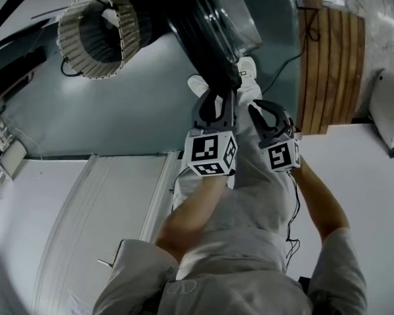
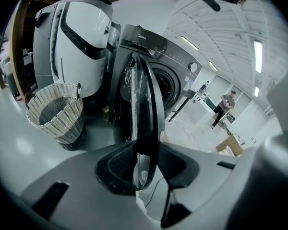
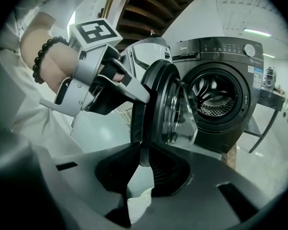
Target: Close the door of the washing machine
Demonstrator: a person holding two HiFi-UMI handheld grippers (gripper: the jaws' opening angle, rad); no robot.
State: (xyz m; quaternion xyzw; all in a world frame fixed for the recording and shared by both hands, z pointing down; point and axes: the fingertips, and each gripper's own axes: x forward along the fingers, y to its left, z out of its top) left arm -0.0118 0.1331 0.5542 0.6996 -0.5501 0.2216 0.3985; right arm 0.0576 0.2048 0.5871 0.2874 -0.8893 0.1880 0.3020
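Observation:
The dark washing machine (image 3: 221, 71) stands with its round door (image 3: 156, 104) swung open and the drum showing. In the head view the door (image 1: 210, 51) hangs edge-on just ahead of both grippers. My left gripper (image 2: 146, 169) is open and straddles the door's rim (image 2: 144, 104), one jaw on each side. My right gripper (image 3: 144, 166) is open too, with the lower part of the same rim between its jaws. The left gripper (image 3: 134, 90) shows in the right gripper view, higher on the rim. In the head view the left gripper (image 1: 218, 100) and right gripper (image 1: 259, 110) sit side by side.
A woven laundry basket (image 2: 55, 111) stands on the floor left of the machine, also in the head view (image 1: 95, 35). A white appliance (image 2: 72, 42) stands behind it. A wooden slatted panel (image 1: 331, 64) lies to the right. A person (image 2: 225, 107) stands far off.

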